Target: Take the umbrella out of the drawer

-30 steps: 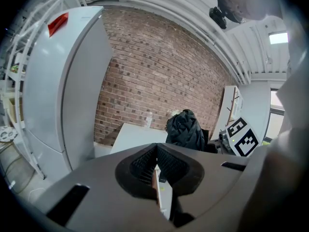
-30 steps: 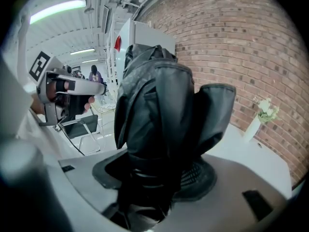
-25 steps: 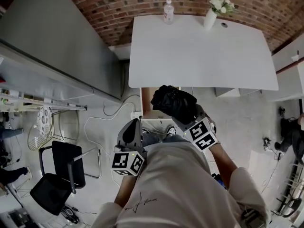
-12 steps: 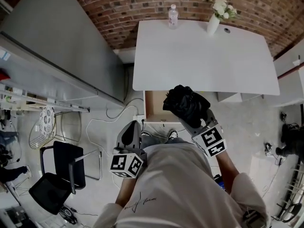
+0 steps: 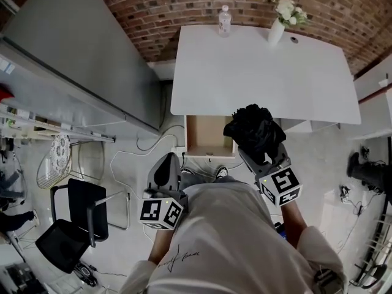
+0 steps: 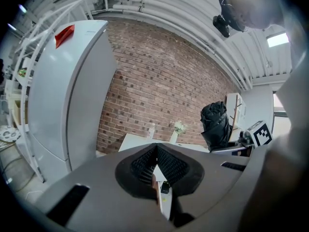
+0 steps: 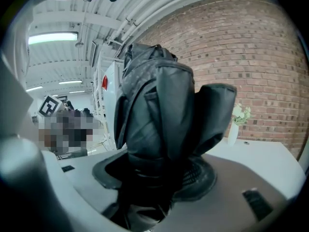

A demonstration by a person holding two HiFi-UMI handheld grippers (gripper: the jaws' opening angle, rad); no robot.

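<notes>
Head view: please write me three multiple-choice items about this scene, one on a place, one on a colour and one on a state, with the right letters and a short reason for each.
1. Where does the vase stand?
A. on the floor
B. at the far edge of the white table, near the brick wall
C. on a chair

2. What colour is the umbrella?
A. red
B. yellow
C. black

3. In what state is the drawer?
A. open
B. shut
C. lying on top of the table

Right letters:
1 B: the vase stands on the table's back edge, close to the bricks.
2 C: its folded fabric is black in the head view and in the right gripper view.
3 A: its wooden inside shows below the table's front edge.
</notes>
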